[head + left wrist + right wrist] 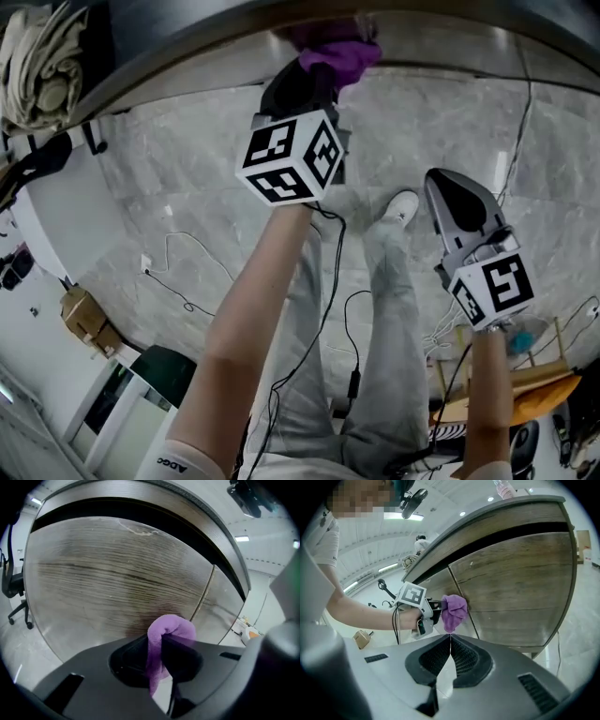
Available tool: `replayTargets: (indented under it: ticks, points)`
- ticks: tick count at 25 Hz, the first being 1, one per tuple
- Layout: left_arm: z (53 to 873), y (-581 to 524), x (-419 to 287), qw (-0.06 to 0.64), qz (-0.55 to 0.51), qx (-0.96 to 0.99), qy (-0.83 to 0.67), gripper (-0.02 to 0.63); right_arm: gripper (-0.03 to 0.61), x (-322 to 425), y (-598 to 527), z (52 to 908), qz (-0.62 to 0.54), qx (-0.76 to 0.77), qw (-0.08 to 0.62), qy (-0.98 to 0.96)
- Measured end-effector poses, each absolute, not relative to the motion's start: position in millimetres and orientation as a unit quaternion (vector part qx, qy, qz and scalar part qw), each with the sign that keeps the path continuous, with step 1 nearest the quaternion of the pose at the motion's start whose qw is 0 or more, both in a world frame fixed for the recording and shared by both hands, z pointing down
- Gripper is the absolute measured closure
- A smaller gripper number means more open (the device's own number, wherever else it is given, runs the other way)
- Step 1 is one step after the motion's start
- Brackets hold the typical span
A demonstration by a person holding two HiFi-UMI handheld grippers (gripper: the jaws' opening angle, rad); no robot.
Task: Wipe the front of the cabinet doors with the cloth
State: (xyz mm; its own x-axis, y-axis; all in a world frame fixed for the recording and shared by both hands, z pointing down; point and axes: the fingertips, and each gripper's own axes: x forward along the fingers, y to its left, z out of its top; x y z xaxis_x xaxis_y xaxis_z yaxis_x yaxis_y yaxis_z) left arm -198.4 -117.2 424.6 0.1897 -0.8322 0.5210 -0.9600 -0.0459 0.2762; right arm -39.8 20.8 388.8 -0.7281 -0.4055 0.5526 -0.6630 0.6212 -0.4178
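Left gripper (323,77) reaches to the cabinet front. Its fingers are clamped narrow on the purple cloth (171,629), and a bunched fold sticks out past the tips. In the right gripper view the cloth (453,611) sits at the vertical seam (461,597) between the two wood-grain doors, about mid-height and just under the dark gap below the cabinet top (487,513). The cloth looks to be against the wood, but contact is hard to confirm. In the left gripper view the left door (108,573) fills the frame behind the cloth, with the seam off to the right. The right door (520,578) has nothing on it.

Right gripper (441,187) is held back from the cabinet, well apart from the left one, with its marker cube (492,289) facing the head camera. Its fingers (464,656) are closed together with nothing between them.

The head view looks down on a grey marble floor (169,159), the person's grey trousers (394,309) and a white shoe (403,206). Black cables (333,281) trail from the left gripper. The cloth (339,52) shows at the top edge, under the cabinet top's rim.
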Motion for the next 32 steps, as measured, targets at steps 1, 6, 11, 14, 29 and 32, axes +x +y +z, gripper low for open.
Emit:
replayTargets:
  ticks: [1, 6, 11, 14, 29, 32]
  points:
    - [426, -118, -202, 0.285, 0.114, 0.724, -0.618, 0.555, 0.551, -44, 23, 394, 0.310, 0.309, 0.211, -0.874]
    - [431, -117, -237, 0.267, 0.132, 0.744, -0.598, 0.555, 0.551, -75, 27, 404, 0.309, 0.327, 0.212, -0.868]
    - [433, -107, -292, 0.267, 0.143, 0.742, -0.598, 0.555, 0.551, -119, 30, 402, 0.305, 0.326, 0.214, -0.869]
    - [434, -100, -327, 0.264, 0.156, 0.742, -0.597, 0.555, 0.551, -147, 31, 399, 0.304, 0.326, 0.212, -0.870]
    - [437, -71, -486, 0.262, 0.191, 0.685, -0.652, 0.555, 0.551, -270, 33, 395, 0.295, 0.288, 0.201, -0.889]
    - [434, -65, -509, 0.264, 0.187, 0.651, -0.686, 0.555, 0.551, -271, 33, 391, 0.289, 0.275, 0.204, -0.894]
